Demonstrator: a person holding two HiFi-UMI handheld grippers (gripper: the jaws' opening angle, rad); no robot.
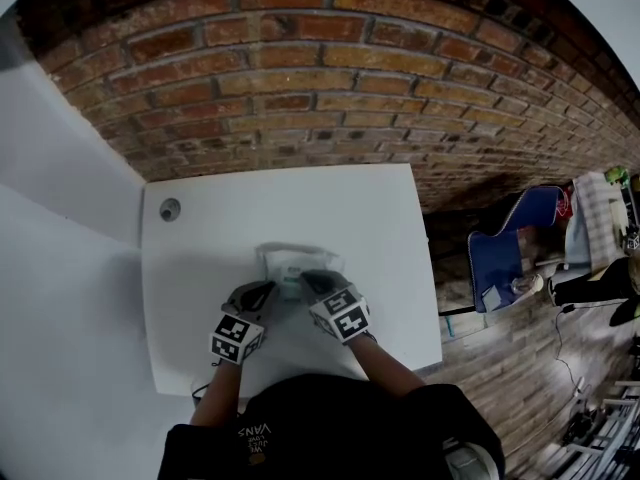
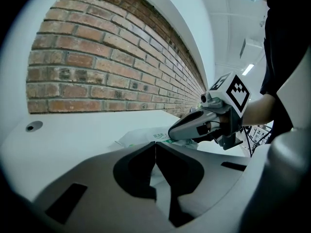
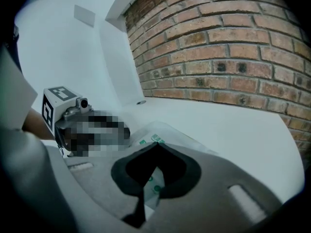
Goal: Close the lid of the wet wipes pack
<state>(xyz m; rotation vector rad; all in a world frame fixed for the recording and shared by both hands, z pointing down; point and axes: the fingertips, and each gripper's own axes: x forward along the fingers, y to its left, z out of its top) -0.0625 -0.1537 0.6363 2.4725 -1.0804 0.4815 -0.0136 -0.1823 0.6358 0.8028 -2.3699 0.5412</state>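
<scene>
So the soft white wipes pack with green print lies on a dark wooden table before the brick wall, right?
No: the head view shows a smooth white table, not dark wood. The soft white wipes pack does lie on it, before the red brick wall.

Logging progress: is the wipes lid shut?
Cannot tell: the wipes pack looks blurred, its near part under left gripper and right gripper.

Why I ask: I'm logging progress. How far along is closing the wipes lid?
Done: the left gripper and right gripper are at the wet wipes pack on the white table. In hand: both, fingers together, sit at its near edge, seemingly pressing its top. Remaining: the lid itself is covered, so I cannot tell if it is shut; confirming that and withdrawing remain.
</scene>
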